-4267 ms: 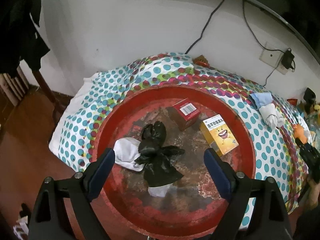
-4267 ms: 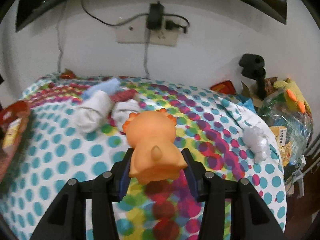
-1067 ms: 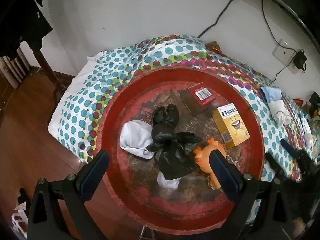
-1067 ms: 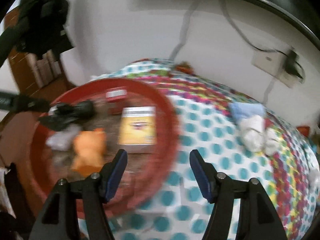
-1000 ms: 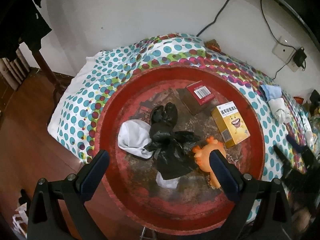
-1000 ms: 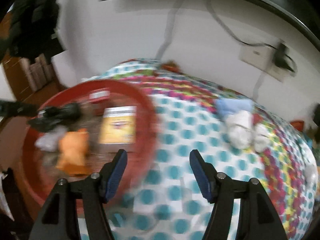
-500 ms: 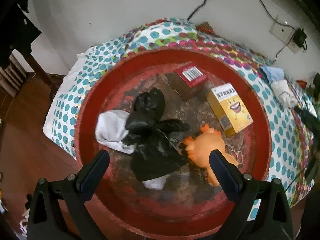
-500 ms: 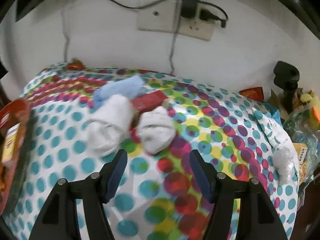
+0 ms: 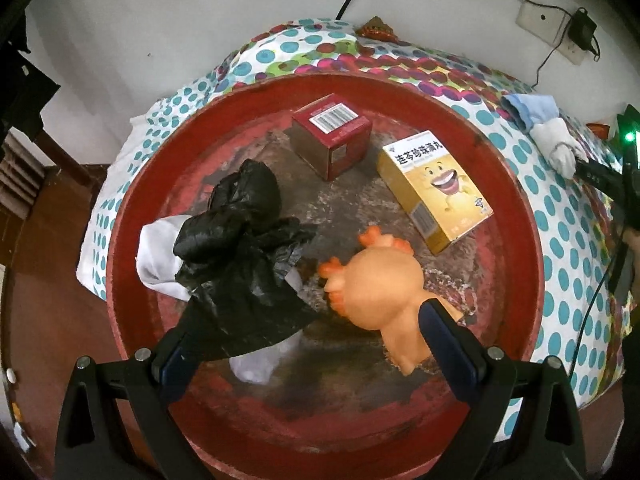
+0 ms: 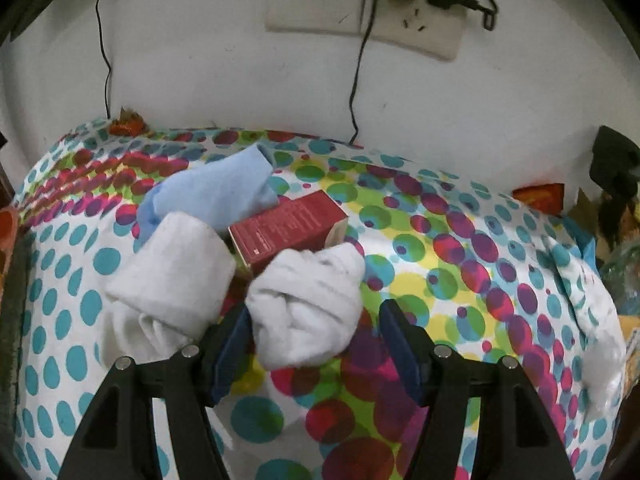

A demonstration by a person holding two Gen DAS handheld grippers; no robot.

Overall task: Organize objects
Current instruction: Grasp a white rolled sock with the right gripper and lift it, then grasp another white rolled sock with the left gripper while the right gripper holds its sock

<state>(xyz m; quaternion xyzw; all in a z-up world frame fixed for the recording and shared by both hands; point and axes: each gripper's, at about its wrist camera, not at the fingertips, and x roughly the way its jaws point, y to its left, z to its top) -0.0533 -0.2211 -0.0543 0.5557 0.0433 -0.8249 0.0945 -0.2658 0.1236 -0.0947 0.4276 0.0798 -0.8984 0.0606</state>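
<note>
The right gripper (image 10: 314, 330) stands with its jaws wide and nothing pressed between them. One rolled white sock (image 10: 308, 304) lies in the gap, close against the left finger (image 10: 232, 340), while the right finger stands apart from it. Just left of that roll lies a second white roll (image 10: 172, 276), and behind the two sit one long red box (image 10: 286, 228) and one light blue cloth (image 10: 216, 196), all bunched together on the spotted tablecloth (image 10: 460, 264). A third white bundle (image 10: 600, 344) rests well apart at the cloth's right edge. On the far wall one socket plate (image 10: 360, 4) carries plugs and hanging cables.

The left gripper (image 9: 308, 344) also stands wide open and grips nothing; it hangs over the round red tray (image 9: 516, 184). Its left finger (image 9: 176, 360) sits at the near edge of a crumpled black plastic bag (image 9: 244, 256), and its right finger covers part of one orange rubber toy (image 9: 380, 280). Whether either finger touches is unclear. The tray holds five things: the bag, one white cloth (image 9: 154, 256) under it, the toy, one small red box (image 9: 332, 136) with a barcode at the far side, and one yellow box (image 9: 436, 188) with a smiling cartoon face to the right. Beyond the tray's right rim, the blue cloth and a white roll show small on the tablecloth.
</note>
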